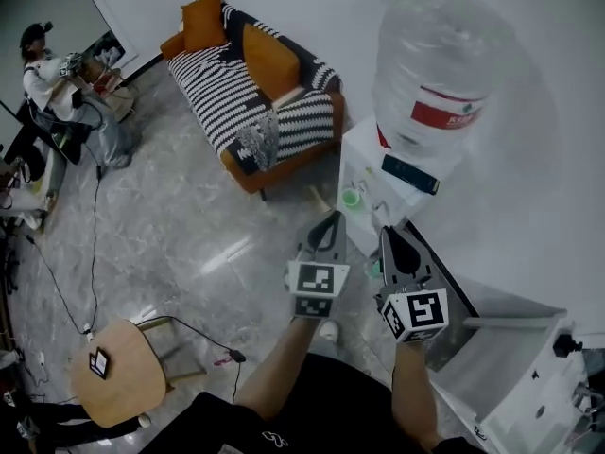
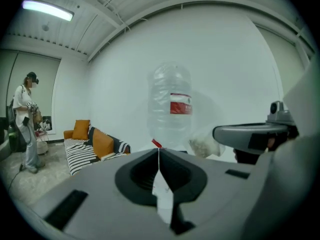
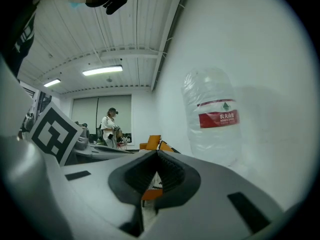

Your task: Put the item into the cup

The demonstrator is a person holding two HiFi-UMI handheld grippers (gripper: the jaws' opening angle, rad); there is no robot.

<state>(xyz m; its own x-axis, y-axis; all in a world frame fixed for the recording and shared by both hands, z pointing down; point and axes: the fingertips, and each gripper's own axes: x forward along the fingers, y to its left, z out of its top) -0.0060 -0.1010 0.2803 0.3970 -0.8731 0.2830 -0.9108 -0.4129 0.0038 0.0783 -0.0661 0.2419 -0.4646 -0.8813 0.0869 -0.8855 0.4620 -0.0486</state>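
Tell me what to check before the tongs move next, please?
1. Left tongs holding the item: not ok, shut on nothing.
2. Right tongs holding the item: not ok, shut on nothing.
3. Green cup in sight at the water dispenser: ok.
4. Room inside the cup: cannot tell, too small.
5. Item spotted: cannot tell which thing it is.

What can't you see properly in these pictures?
- Cup: tiny in the head view, so what's inside can't be told. Neither gripper view shows it.
- Item: no view shows it clearly. The left gripper and right gripper are both shut and empty.
- Dispenser: in the head view its lower front is hidden behind the grippers.
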